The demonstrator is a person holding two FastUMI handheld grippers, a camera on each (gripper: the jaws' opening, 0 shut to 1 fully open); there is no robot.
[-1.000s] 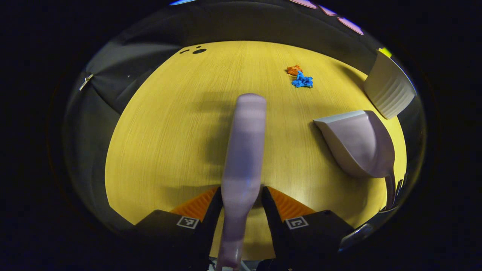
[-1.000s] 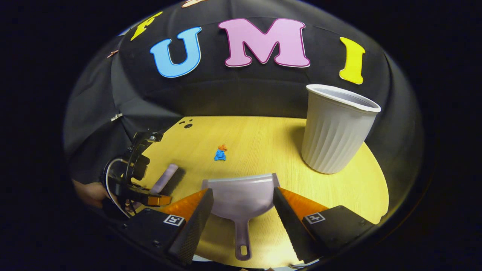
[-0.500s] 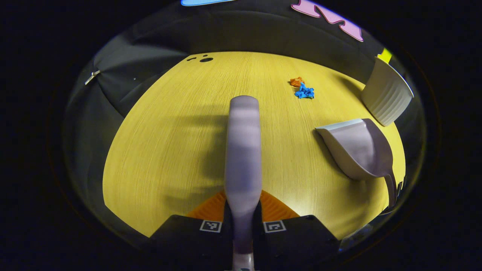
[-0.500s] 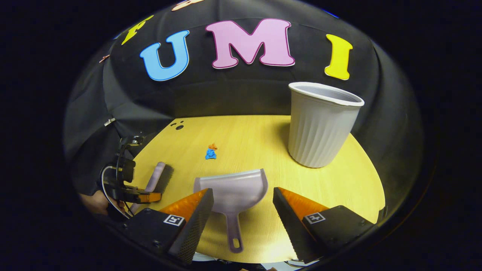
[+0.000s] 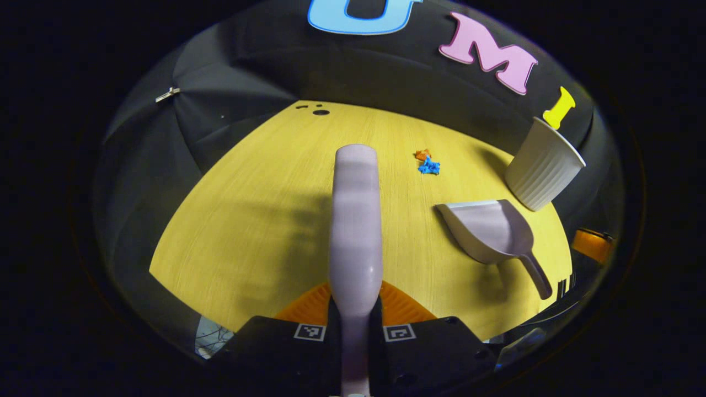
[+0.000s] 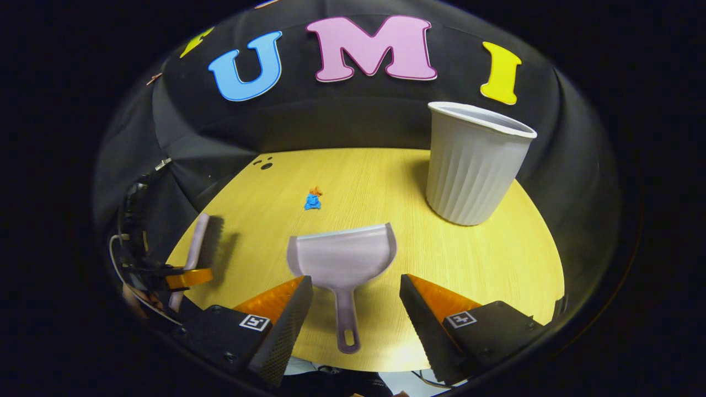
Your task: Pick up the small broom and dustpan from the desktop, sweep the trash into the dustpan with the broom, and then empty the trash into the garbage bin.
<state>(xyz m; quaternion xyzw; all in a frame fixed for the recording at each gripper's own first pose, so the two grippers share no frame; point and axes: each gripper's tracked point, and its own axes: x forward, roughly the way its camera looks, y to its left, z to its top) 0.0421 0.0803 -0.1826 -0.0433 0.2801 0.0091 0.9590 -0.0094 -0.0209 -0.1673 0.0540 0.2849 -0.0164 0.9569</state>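
In the left gripper view, the left gripper (image 5: 354,325) has both fingers pressed together on the handle of the small pale lilac plastic broom (image 5: 356,220), which runs straight away from the camera above the round yellow wood-grain desktop (image 5: 248,220) and casts a shadow to its left. In the right gripper view the same broom (image 6: 199,242) appears at the near left edge of the desktop, bristles dark along its right side, held by the left gripper (image 6: 185,277). The right gripper (image 6: 356,309) has its fingers spread wide apart; the handle of the pale lilac plastic dustpan (image 6: 343,259) lies on the desktop between them, touched by neither finger. The dustpan rests flat, its open mouth facing away toward the far side. Beyond it, near the middle of the desktop, lies the trash: a small crumpled blue scrap (image 6: 312,203) touching a smaller orange scrap (image 6: 315,191) just behind it. The white ribbed plastic garbage bin (image 6: 472,160) stands upright at the far right of the desktop, well apart from the trash and near the dustpan's right side.
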